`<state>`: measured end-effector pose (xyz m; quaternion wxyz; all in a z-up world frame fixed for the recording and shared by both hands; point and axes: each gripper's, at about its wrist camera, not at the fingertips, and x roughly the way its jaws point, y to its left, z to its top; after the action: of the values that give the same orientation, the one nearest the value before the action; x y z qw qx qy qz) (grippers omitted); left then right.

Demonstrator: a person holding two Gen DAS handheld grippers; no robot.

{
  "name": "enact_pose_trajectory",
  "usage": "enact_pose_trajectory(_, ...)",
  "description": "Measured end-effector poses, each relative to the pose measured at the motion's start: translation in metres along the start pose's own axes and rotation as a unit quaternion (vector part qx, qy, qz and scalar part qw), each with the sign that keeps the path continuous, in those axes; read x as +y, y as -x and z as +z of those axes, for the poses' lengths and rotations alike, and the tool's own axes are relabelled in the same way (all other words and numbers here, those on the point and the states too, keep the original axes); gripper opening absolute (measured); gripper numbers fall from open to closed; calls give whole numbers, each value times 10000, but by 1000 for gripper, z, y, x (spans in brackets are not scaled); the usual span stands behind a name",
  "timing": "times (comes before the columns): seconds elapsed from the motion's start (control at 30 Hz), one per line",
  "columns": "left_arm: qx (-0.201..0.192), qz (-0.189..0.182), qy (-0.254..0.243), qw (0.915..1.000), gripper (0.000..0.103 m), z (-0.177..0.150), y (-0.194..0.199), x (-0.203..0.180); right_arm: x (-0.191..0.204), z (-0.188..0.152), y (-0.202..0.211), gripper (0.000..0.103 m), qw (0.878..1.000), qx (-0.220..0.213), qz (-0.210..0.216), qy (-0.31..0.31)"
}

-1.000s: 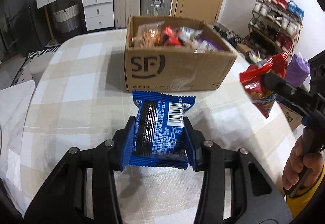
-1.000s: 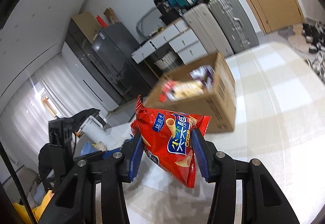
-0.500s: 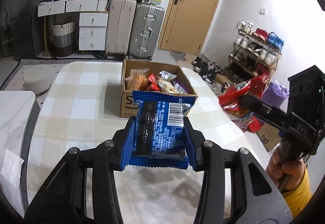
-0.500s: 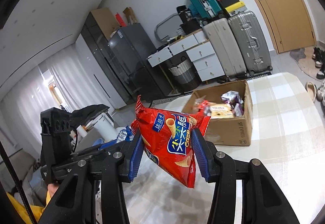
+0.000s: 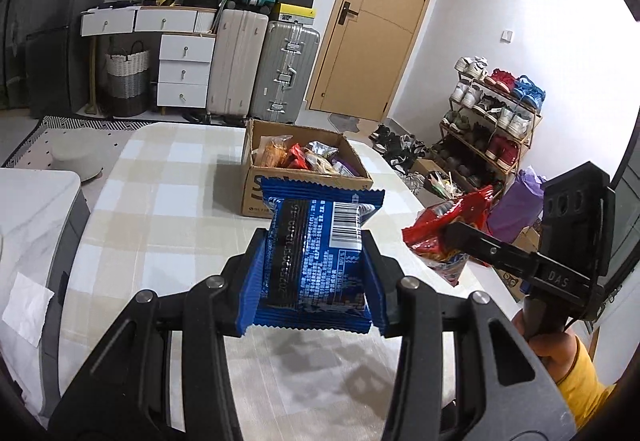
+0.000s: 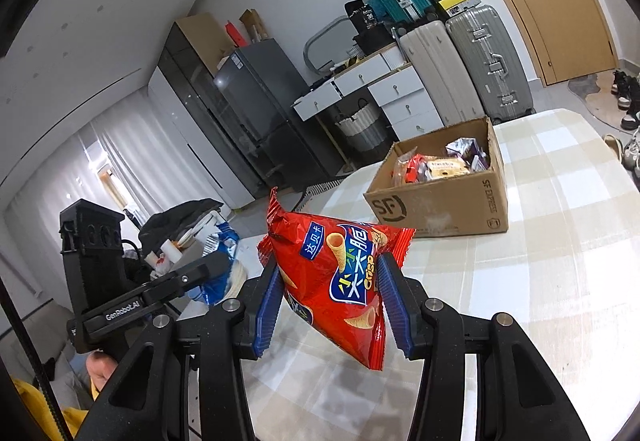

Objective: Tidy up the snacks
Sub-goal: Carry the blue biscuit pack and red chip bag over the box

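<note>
Left claw (image 5: 314,283), foreground: clamped on a blue snack packet (image 5: 316,261), barcode side up, held clear above the checked bench (image 5: 160,209). Right claw (image 6: 330,307): clamped on a red crisp bag (image 6: 340,281) that hangs tilted over the bench. Nothing stands between either claw and the cardboard box (image 5: 256,193) farther along the bench; the box is open and holds several mixed snack packets. The left view alone shows the shoe rack (image 5: 492,133) and the purple bag (image 5: 516,209) at right; the right view alone shows the dark fridge (image 6: 256,109) and curtains (image 6: 48,177). 3 suitcases (image 5: 260,53) and a door (image 5: 380,21) stand farthest off.
</note>
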<state>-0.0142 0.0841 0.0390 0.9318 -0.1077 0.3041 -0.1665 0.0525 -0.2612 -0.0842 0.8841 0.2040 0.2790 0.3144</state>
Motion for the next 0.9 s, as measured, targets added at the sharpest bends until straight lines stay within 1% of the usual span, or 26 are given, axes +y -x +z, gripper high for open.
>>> enact_pose_trajectory(0.13,7,-50,53,10000,41,-6,7,-1,3,0,1,47,10000,9,-13,-3)
enact_pose_trajectory(0.4,12,-66,25,10000,41,-9,10,1,10,15,-1,47,9999,-55,-8,128)
enact_pose_trajectory(0.63,79,-93,-65,9999,41,16,-9,8,11,45,0,47,9995,-172,30,274)
enact_pose_trajectory(0.73,91,-62,-153,9998,41,25,-16,5,9,61,-4,47,9992,-198,42,343)
enact_pose_trajectory(0.9,149,-8,-240,9996,41,54,-40,2,2,90,-11,47,9988,-241,41,414)
